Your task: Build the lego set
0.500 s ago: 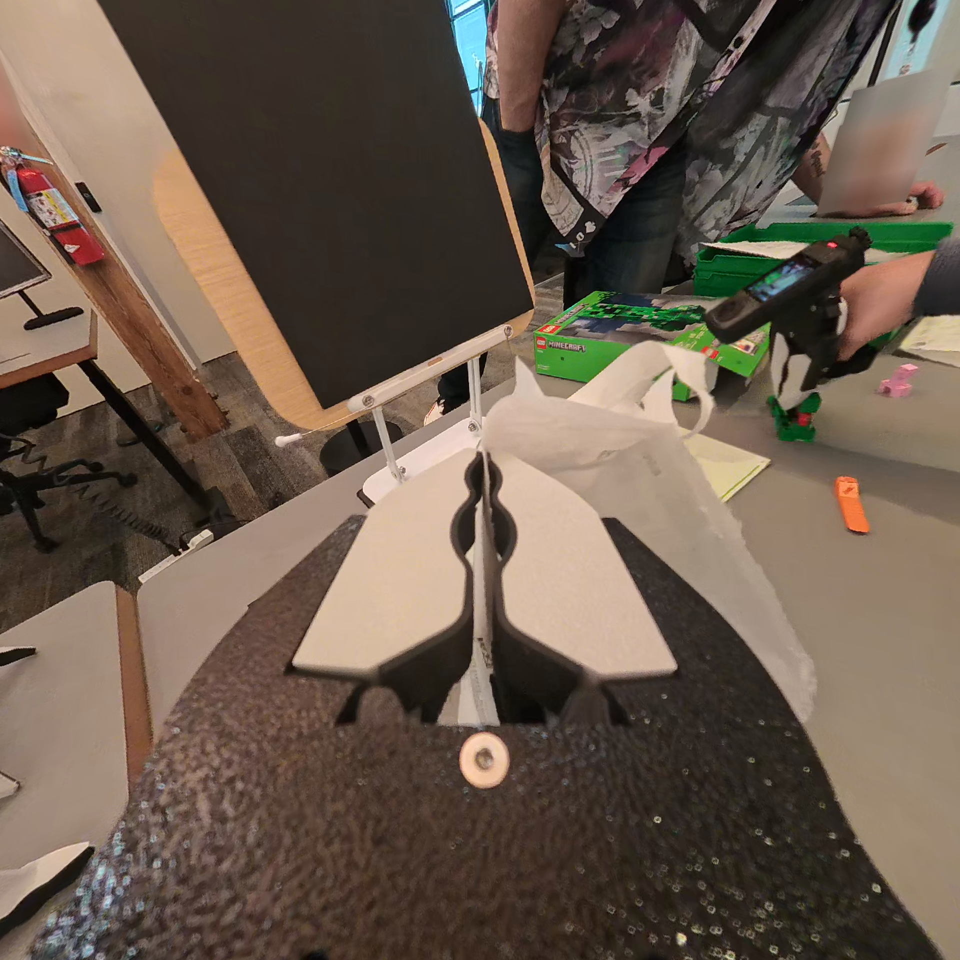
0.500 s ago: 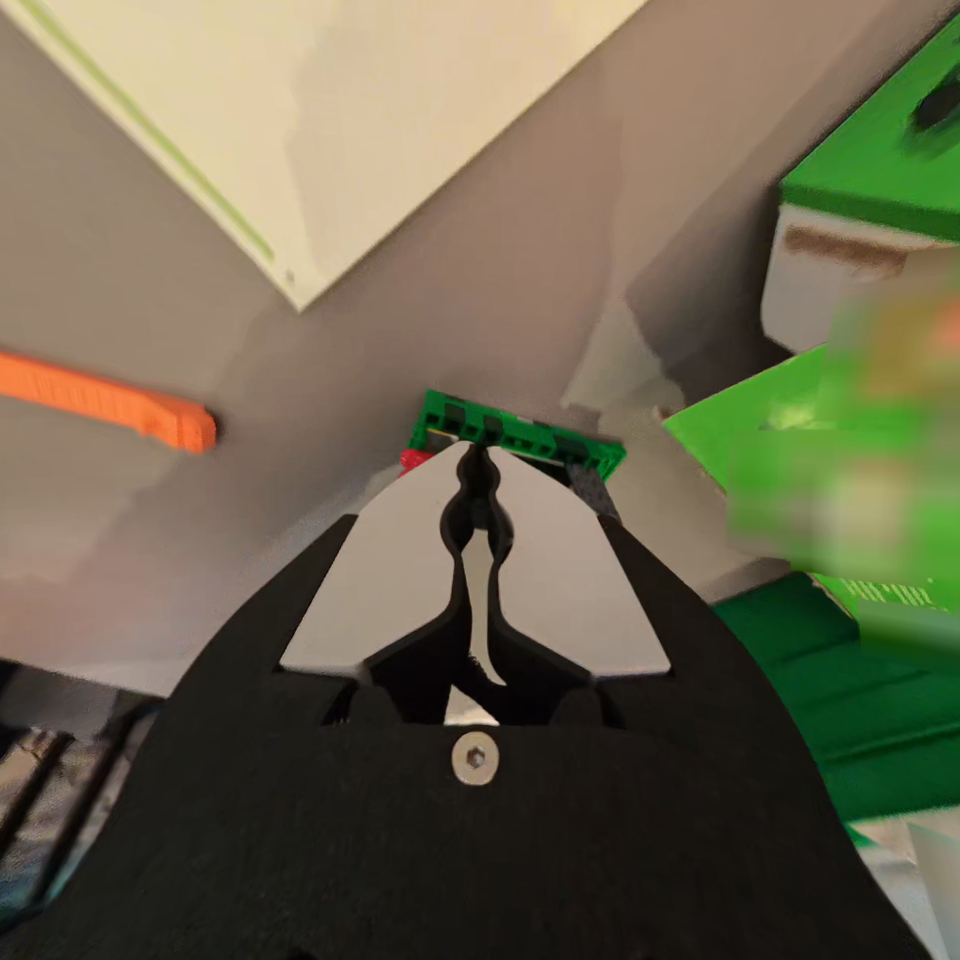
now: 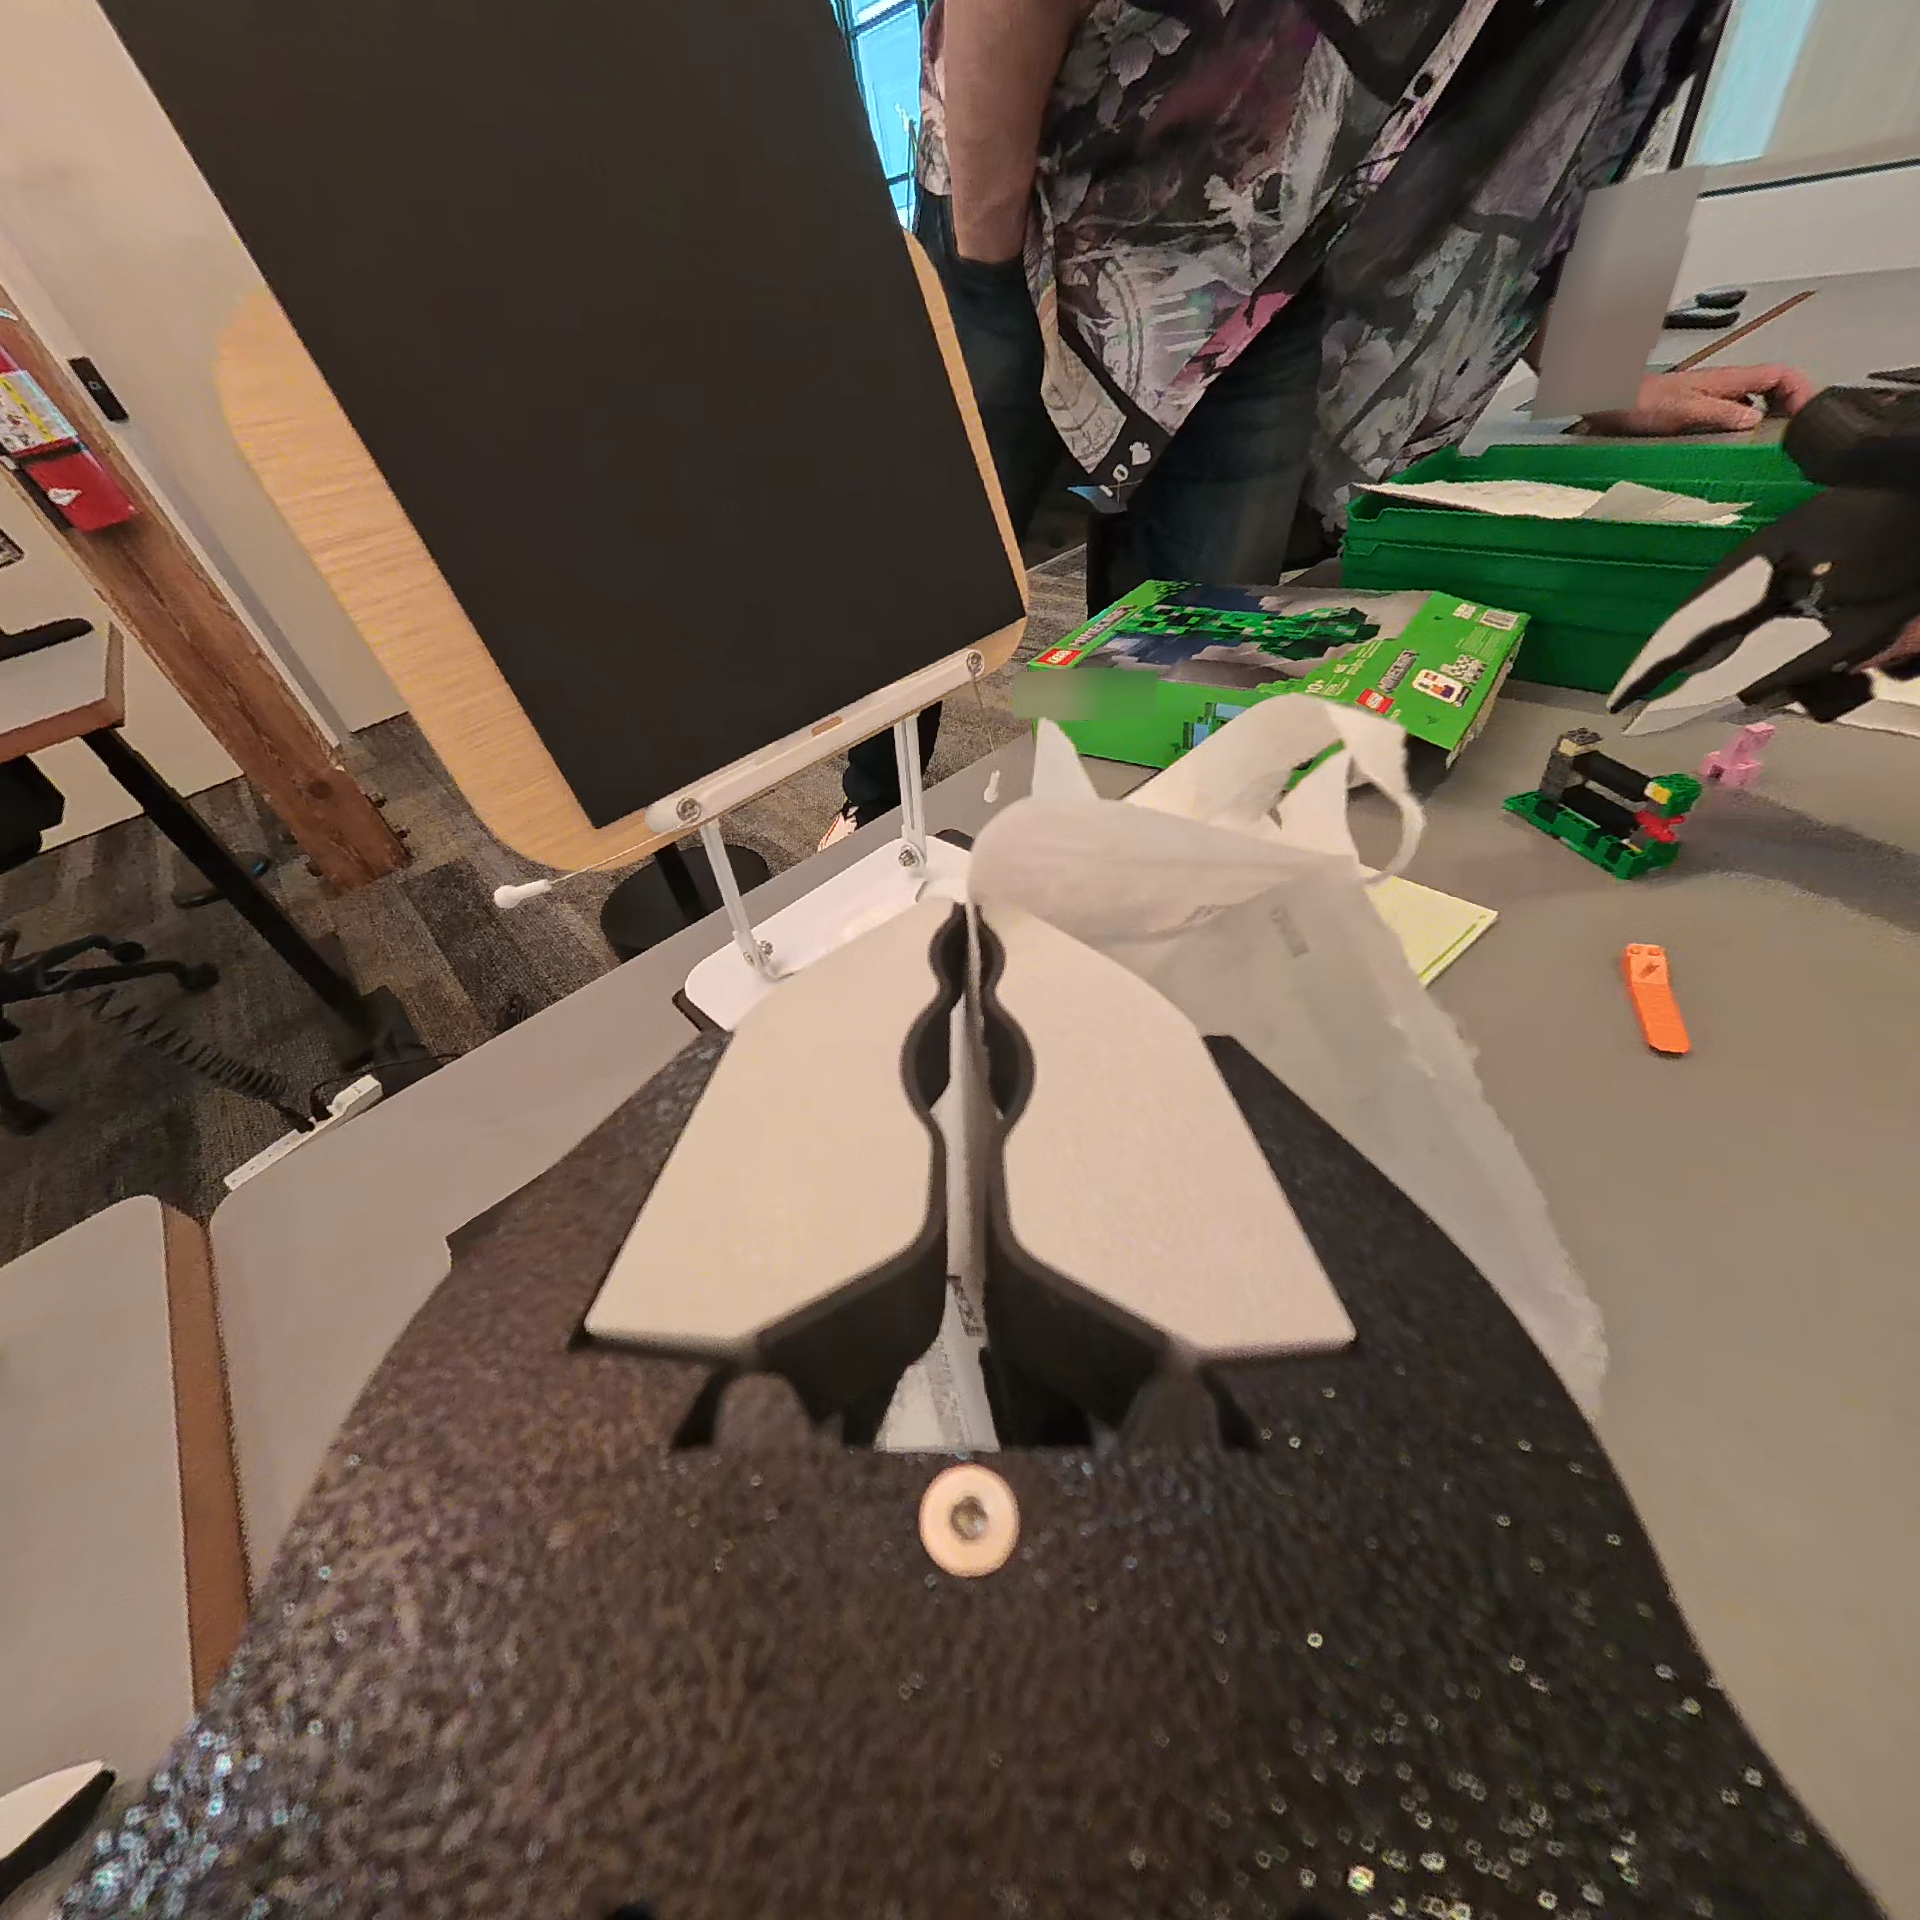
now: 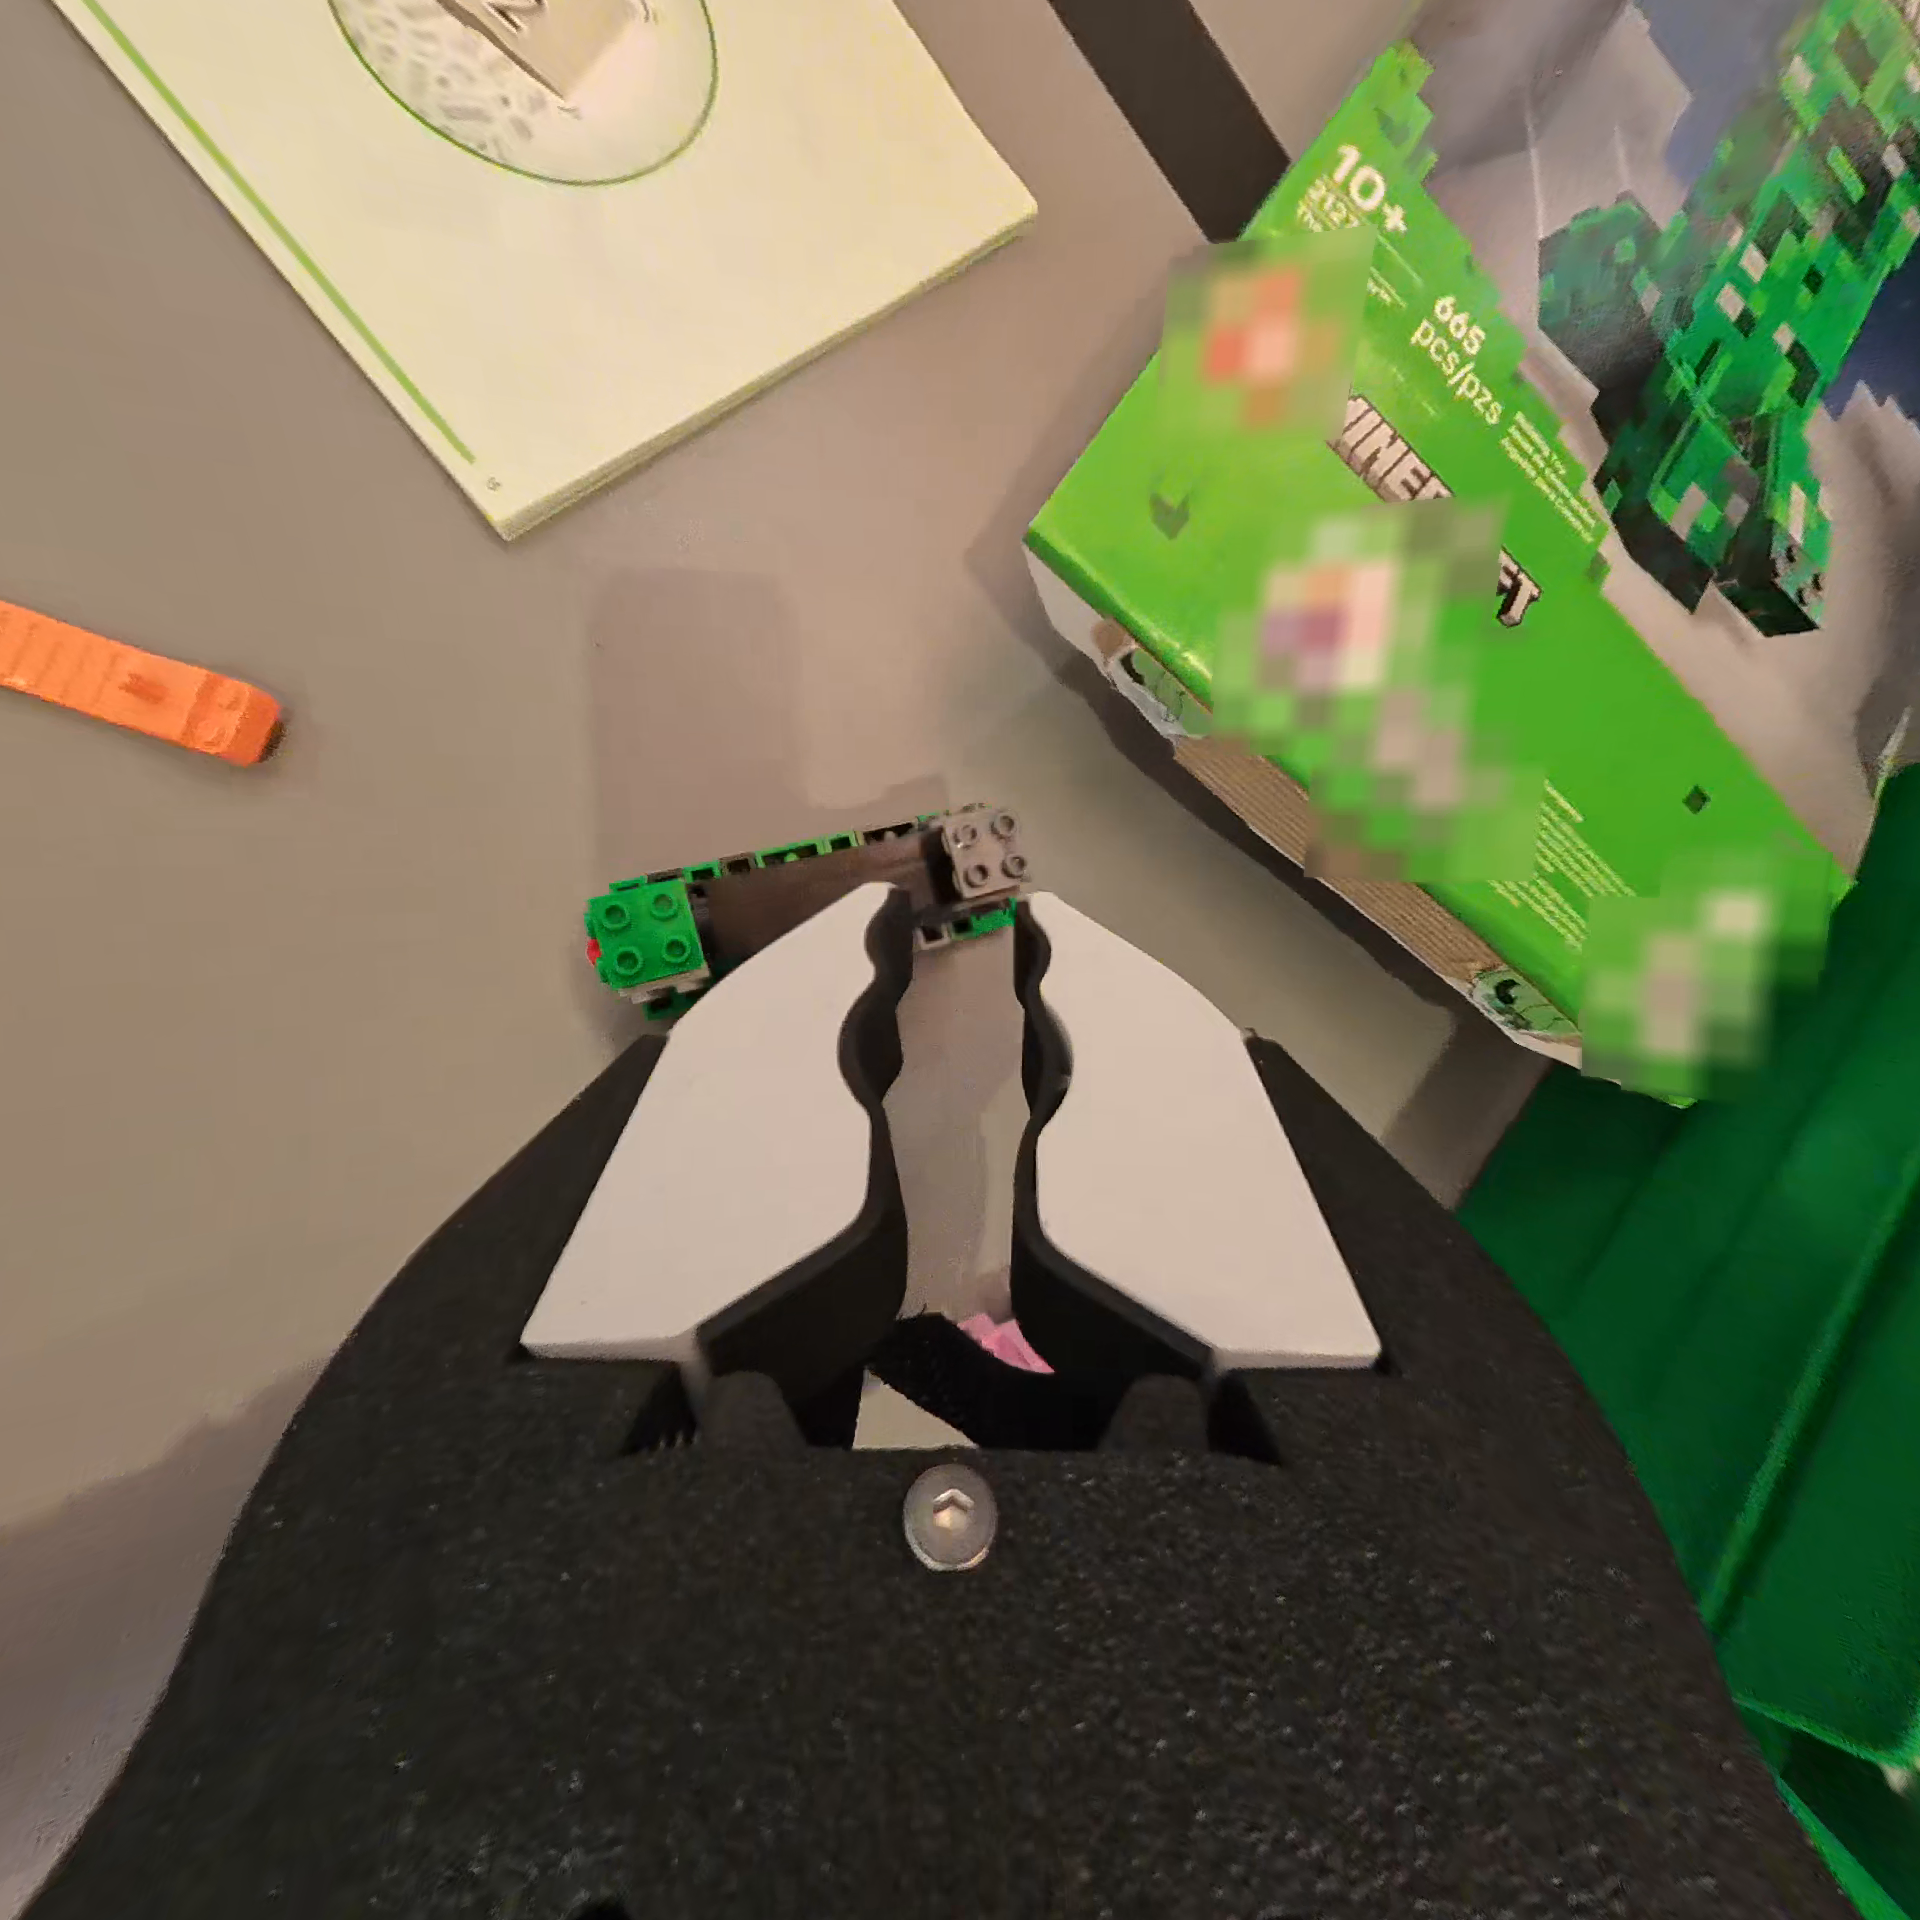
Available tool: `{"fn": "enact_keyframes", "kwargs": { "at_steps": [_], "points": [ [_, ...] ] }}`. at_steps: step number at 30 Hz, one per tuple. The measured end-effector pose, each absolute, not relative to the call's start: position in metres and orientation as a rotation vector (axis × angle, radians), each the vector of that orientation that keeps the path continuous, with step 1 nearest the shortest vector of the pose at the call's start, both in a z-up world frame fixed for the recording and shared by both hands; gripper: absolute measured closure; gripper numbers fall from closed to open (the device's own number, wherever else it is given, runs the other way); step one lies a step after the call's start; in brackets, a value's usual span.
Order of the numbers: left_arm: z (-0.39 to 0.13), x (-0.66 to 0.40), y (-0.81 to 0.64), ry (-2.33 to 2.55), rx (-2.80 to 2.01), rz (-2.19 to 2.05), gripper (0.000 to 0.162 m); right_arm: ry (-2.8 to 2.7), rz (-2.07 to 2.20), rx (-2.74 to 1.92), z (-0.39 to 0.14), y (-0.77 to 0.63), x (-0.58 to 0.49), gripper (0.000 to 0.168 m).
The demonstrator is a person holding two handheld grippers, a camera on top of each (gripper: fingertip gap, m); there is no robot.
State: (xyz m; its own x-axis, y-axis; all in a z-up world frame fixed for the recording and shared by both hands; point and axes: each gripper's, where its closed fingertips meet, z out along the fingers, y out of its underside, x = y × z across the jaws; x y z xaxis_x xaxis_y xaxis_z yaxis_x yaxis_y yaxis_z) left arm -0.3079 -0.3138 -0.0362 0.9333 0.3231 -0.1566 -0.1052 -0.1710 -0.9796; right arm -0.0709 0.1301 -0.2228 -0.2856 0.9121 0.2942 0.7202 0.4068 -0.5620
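Note:
My left gripper (image 3: pixel 971 925) is shut on a white paper bag (image 3: pixel 1247 935) and holds it up over the grey table. The small lego build (image 3: pixel 1600 810), a green plate with black, grey and green bricks, stands on the table at the far right. My right gripper (image 3: pixel 1626 717) hovers just above it with the jaws a little apart. In the right wrist view the right gripper (image 4: pixel 956 899) is open and empty right over the build (image 4: pixel 790 873), next to its grey top brick (image 4: pixel 982 852). A green brick (image 4: pixel 644 935) sits at the build's left end.
An orange brick separator (image 3: pixel 1655 997) (image 4: pixel 135 696), an instruction booklet (image 4: pixel 540 239) and the green set box (image 3: pixel 1278 665) (image 4: pixel 1455 520) lie around the build. A pink piece (image 3: pixel 1740 753) and stacked green trays (image 3: pixel 1558 561) are behind. A tablet on a stand (image 3: pixel 582 416) and a person stand at the table's far edge. The gap from one gripper's tips to the other's is roughly 55 cm. My right gripper's tips are some 4 cm from the green brick (image 4: pixel 644 935).
My right gripper was shut down at the build; it has opened and lifted off it. The left gripper still holds the bag and has hardly moved.

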Motion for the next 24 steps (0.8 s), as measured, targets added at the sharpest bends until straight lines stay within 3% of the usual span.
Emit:
{"fn": "enact_keyframes", "kwargs": {
  "at_steps": [8,24],
  "points": [
    [-0.031,-0.308,-0.321,-0.172,-1.676,0.383,0.162,-2.231,0.503,-1.332,-0.222,0.128,-0.071,0.126],
    [-0.027,-0.310,-0.330,-0.188,-1.658,0.398,0.162,-2.528,0.212,-1.272,-0.234,0.135,-0.087,0.145]
  ]
}}
